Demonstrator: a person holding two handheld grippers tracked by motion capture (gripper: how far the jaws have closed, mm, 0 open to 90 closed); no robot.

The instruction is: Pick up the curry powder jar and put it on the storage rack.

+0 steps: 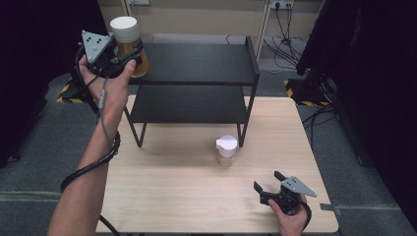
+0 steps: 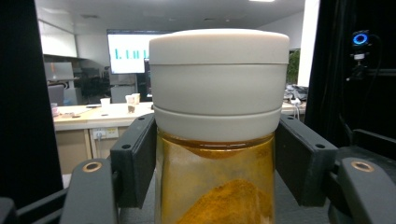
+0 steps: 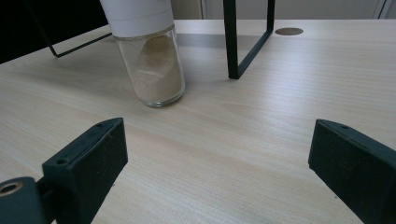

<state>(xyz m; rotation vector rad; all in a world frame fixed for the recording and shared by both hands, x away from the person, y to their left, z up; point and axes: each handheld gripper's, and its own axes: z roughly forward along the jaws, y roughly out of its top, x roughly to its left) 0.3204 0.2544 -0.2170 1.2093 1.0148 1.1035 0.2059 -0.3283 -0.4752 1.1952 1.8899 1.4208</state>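
A glass jar of orange-yellow powder with a white lid is held upright in the air at the top shelf's left end, my left gripper shut on it. In the left gripper view the jar of orange-yellow powder stands between both pads, clamped just under the white lid. A second jar with pale beige powder and a white cap stands on the wooden table in front of the shelf. My right gripper rests low near the table's front right, open and holding nothing, with the pale jar ahead of it.
A black two-tier metal shelf stands at the back of the table, both tiers bare. Its front right leg rises close to the pale jar. Dark curtains flank the table, and cables lie on the floor at the back right.
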